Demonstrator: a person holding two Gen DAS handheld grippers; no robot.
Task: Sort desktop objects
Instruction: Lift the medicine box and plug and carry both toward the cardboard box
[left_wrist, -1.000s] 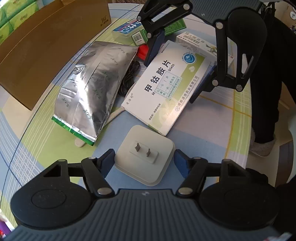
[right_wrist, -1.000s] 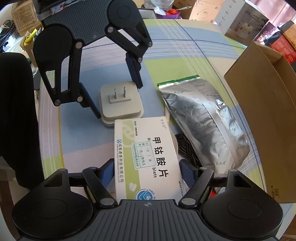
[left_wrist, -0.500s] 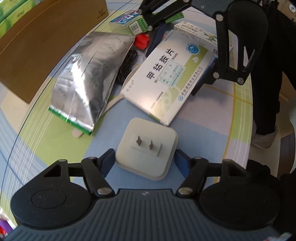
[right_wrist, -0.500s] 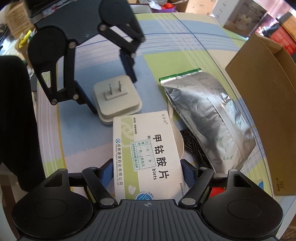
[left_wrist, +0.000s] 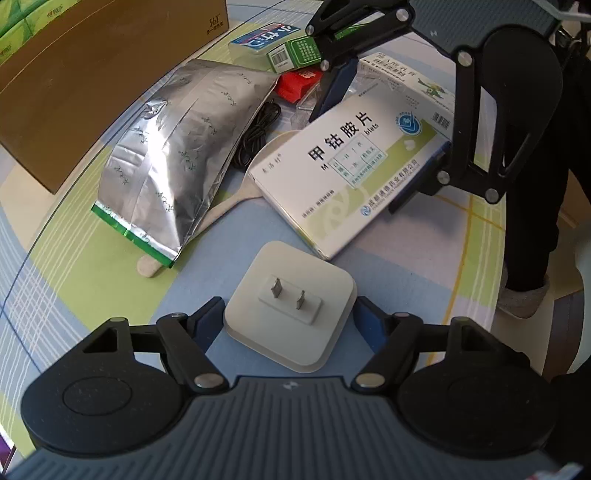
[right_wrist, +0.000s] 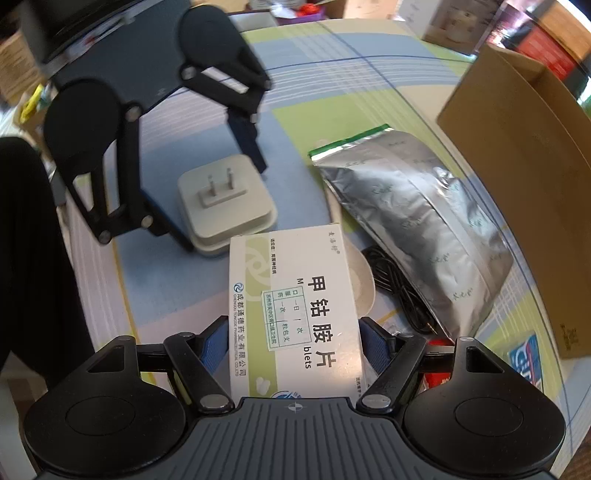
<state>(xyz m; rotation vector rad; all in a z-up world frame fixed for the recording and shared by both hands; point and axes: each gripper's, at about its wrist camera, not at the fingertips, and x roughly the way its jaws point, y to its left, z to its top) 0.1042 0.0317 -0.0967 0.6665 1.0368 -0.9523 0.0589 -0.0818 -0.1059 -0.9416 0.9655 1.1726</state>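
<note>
Counter has a plaid cloth, blue, green and white blocks. Lying on it: silver foil pouch with green sealed edge, partly over a pale flat spoon-like piece; black cable coiled just beside the pouch; brown cardboard box at the far edge. Farther back, a red packet, a blue-and-white box, a green-ended carton and a white printed box, close together. White plug adapter, prongs up; cannot tell whether it rests on the cloth.
</note>
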